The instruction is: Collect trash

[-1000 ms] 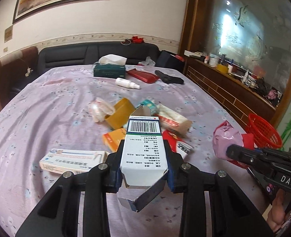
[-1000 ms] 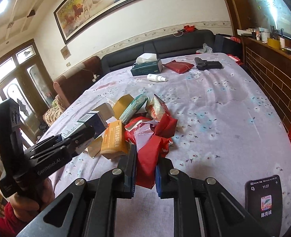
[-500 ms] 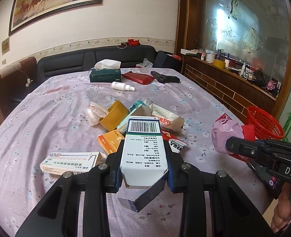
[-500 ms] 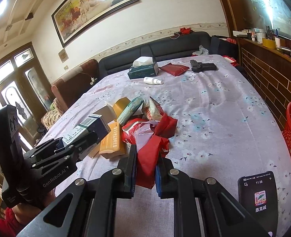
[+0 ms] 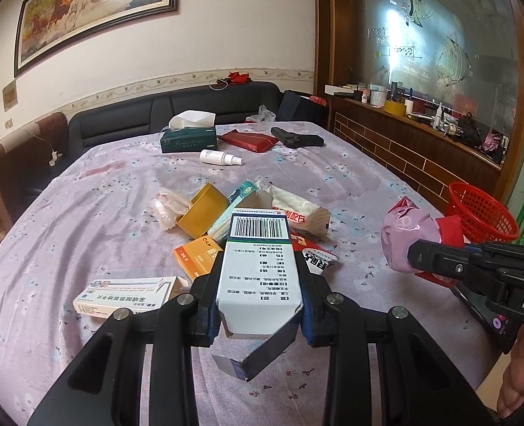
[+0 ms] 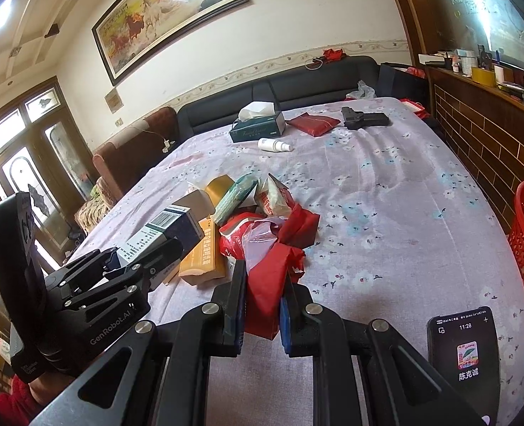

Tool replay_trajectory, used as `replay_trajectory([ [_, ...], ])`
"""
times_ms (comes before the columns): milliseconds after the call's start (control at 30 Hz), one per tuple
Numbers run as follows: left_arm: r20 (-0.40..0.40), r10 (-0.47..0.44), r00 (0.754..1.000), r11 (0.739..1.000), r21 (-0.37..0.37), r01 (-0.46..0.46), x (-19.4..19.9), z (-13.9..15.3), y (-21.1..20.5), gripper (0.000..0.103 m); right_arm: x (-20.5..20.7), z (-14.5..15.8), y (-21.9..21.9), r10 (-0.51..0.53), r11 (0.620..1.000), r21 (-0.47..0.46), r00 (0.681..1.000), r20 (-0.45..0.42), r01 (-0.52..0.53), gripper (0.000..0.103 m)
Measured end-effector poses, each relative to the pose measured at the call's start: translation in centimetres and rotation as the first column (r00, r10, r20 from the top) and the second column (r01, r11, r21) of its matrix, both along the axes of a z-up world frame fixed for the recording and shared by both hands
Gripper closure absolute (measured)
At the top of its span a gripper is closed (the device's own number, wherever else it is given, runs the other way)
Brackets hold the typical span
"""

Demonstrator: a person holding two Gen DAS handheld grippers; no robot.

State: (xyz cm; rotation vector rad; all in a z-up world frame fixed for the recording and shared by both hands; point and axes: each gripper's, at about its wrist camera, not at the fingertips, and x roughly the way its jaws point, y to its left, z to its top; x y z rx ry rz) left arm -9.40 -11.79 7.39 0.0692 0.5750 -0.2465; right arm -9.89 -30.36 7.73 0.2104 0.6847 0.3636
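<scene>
Home living room: sofa, horse painting.

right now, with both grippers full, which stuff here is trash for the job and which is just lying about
Job:
- white barcode box in the left gripper
- red wrapper in the right gripper
- red basket
- orange box, yellow box, white packet

Lying about:
- tissue box
- spray bottle
- phone
- red pouch
</scene>
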Motion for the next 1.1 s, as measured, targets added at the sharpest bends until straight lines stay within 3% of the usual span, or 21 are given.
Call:
replay_trajectory([
  [1100,-0.001,0.001,1.000,1.000,0.011,-0.001,0.17,-0.33,-0.15,0.070,0.02,-0.02,-0.24,-0.006,1.000,0.009,1.000,-0.005,0.006,0.087],
])
